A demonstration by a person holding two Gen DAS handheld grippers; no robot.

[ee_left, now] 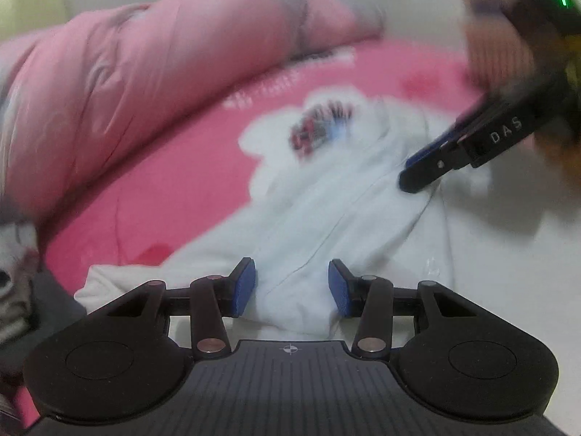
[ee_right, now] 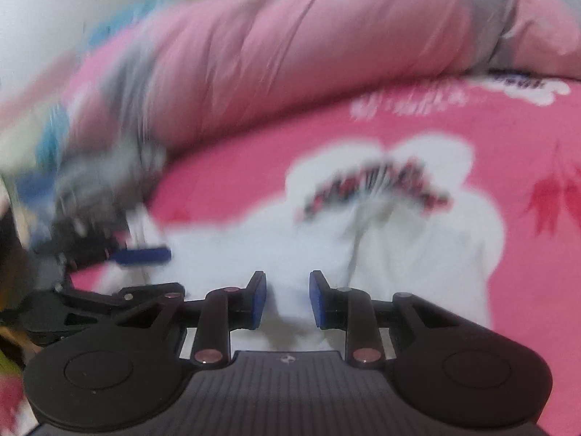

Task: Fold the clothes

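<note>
A white garment [ee_left: 326, 210] with a red, blue and black print lies crumpled on a pink bedsheet [ee_left: 163, 189]. My left gripper [ee_left: 292, 289] holds a bunched fold of it near its close edge, the blue pads pressed against the cloth on both sides. My right gripper [ee_left: 414, 174] comes in from the upper right, tips down on the garment's right part. In the right wrist view the garment [ee_right: 399, 254] runs between that gripper's [ee_right: 287, 301] pads, which stand a little apart from the cloth. The left gripper [ee_right: 163, 269] shows blurred at the left.
A puffy pink and grey quilt [ee_left: 145, 72] is heaped along the far side of the bed, also as the quilt [ee_right: 308, 54] in the right wrist view. Grey cloth [ee_left: 14, 298] lies at the left edge. A hand [ee_left: 501, 54] holds the right gripper.
</note>
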